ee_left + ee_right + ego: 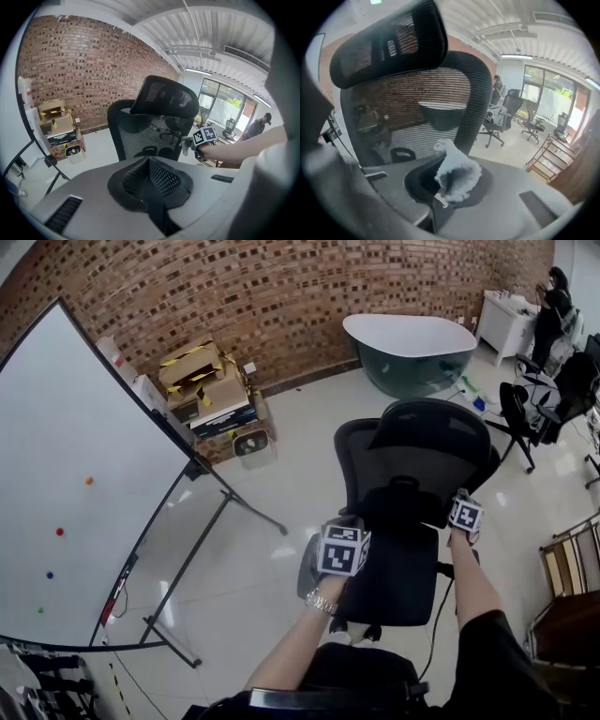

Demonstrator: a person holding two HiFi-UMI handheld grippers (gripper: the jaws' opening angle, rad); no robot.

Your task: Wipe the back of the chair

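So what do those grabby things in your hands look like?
Each is pale grey plastic and carries a cube covered in black-and-white square markers. The left gripper has black tongs with a netted pattern, and the right gripper has dark tongs too. The person wears a silvery bracelet on the left wrist and a black sleeve on the right arm.

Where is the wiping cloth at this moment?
The cloth is clamped in the right gripper, whose view shows it close in front of the right edge of the chair back, below the headrest.
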